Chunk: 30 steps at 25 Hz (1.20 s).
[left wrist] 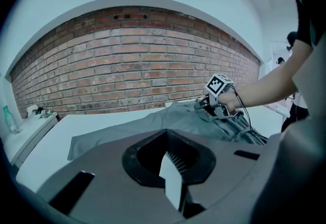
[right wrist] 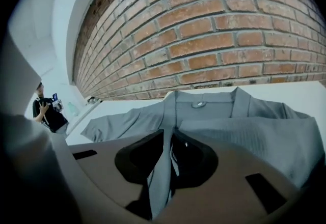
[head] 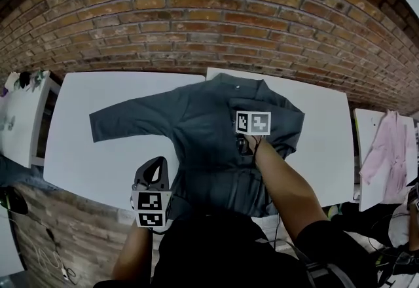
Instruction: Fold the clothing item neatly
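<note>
Below, right tongs [head: 243,143] tight on shirt [head: 196,116], hem partly hidden; left tongs [head: 155,162] closed, empty.

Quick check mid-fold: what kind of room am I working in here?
Probably a studio or lab workspace, not a home: a bare brick wall behind plain white tables, with a grey shirt spread on one and a pink garment laid on another to the right.
</note>
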Each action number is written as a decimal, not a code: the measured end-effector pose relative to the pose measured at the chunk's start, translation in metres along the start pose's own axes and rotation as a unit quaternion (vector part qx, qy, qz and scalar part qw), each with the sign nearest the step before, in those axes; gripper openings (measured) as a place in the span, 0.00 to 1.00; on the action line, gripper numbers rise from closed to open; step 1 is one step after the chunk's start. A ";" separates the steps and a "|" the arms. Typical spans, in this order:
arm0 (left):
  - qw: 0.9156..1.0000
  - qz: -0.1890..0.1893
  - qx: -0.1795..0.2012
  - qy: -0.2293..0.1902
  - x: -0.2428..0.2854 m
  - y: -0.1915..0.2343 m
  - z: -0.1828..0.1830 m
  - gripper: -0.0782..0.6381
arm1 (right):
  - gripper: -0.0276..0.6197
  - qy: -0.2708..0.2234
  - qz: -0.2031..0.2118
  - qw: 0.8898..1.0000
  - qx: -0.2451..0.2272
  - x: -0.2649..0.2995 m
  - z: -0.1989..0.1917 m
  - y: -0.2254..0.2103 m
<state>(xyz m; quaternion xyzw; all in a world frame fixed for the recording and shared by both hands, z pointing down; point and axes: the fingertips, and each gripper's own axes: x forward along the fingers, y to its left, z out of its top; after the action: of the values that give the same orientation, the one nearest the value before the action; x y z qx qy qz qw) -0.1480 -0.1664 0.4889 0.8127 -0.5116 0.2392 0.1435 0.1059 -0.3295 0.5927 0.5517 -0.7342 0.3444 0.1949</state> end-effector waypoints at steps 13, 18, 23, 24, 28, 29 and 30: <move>1.000 -0.018 0.006 0.003 0.009 0.007 -0.005 0.10 | 0.13 -0.058 0.085 0.993 0.062 -0.043 0.000 0.037; 1.000 -0.025 0.008 0.000 0.014 -0.002 -0.002 0.10 | 0.05 -0.119 0.104 0.987 0.028 -0.094 -0.004 0.041; 1.000 -0.018 0.006 0.001 0.017 0.001 -0.002 0.10 | 0.05 -0.150 0.016 0.988 -0.035 -0.129 -0.005 0.024; 1.000 -0.013 0.004 0.002 0.018 0.003 -0.003 0.10 | 0.05 -0.154 0.002 0.987 -0.045 -0.133 -0.003 0.022; 0.999 0.032 -0.011 0.022 0.019 0.027 -0.009 0.10 | 0.05 -0.161 -0.008 0.985 -0.057 -0.140 0.001 0.028; 0.998 0.046 -0.016 0.028 0.018 0.035 -0.011 0.10 | 0.05 -0.159 -0.003 0.986 -0.054 -0.139 -0.001 0.032; 0.997 0.060 -0.021 0.032 0.017 0.044 -0.012 0.10 | 0.05 -0.156 0.002 0.986 -0.052 -0.138 -0.003 0.036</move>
<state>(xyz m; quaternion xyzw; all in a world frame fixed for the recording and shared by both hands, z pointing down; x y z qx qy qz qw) -0.1844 -0.1925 0.5075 0.7695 -0.5593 0.2624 0.1618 0.1153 -0.2283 0.4928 0.5861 -0.7738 0.2156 0.1060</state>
